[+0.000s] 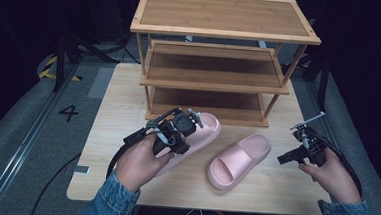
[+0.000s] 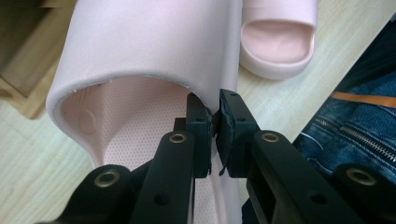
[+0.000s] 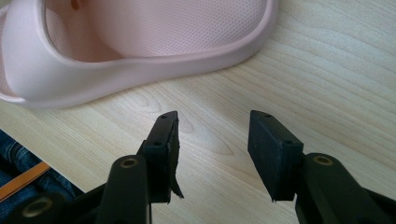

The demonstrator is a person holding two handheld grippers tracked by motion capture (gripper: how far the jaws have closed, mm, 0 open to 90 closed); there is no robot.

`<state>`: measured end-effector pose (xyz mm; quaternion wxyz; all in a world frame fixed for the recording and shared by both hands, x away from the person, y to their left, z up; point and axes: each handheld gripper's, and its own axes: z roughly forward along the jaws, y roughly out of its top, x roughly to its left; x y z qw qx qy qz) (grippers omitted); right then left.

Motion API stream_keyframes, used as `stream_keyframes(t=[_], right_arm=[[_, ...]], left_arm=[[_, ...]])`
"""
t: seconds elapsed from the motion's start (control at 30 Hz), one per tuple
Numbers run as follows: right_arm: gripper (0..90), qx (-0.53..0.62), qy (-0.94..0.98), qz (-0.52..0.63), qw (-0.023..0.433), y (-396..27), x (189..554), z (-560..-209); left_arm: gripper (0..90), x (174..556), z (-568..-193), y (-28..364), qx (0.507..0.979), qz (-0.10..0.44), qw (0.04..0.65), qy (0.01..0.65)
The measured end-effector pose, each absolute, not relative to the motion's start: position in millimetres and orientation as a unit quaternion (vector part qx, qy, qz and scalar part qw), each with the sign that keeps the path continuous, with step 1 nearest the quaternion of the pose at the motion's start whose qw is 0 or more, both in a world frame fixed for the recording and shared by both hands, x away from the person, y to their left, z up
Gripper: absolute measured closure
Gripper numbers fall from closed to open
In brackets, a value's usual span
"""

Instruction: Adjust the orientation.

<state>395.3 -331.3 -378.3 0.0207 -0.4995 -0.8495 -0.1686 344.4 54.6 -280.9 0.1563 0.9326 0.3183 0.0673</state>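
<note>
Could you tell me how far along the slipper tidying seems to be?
Nothing is put away: the wooden rack has bare shelves. In hand: the left claw pinches the strap edge of the left slipper. Left: the right slipper lies on the table, beside the open right claw.

Open tabletop [image 1: 268, 192] beside the right slipper [image 1: 239, 159]; shelf rack [image 1: 215, 84] behind

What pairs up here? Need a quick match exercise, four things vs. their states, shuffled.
Things:
1. left gripper
2. right gripper
3. left slipper
4. right slipper

States:
A. lying free on the table, untouched
B. open over bare tabletop
C. pinched at the edge of its strap
D. shut on pink material

Pairs: 1-D, 2-B, 3-C, 4-A
</note>
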Motion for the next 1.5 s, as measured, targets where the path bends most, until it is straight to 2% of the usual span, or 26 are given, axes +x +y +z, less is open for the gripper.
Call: stream_keyframes(t=[0.27,0.8,1.5], right_arm=[[54.0,-0.5,-0.849,-0.17,0.022,-332,395,-378],[54.3,-0.499,-0.85,-0.169,0.025,-331,395,-379],[54.0,-0.498,-0.85,-0.172,0.021,-331,390,-380]], left_arm=[[82.6,354,-260,58,0.926,0.094,0.174,0.322],[82.5,387,-231,60,0.921,0.108,0.178,0.33],[82.5,450,-218,52,0.89,0.156,0.209,0.375]])
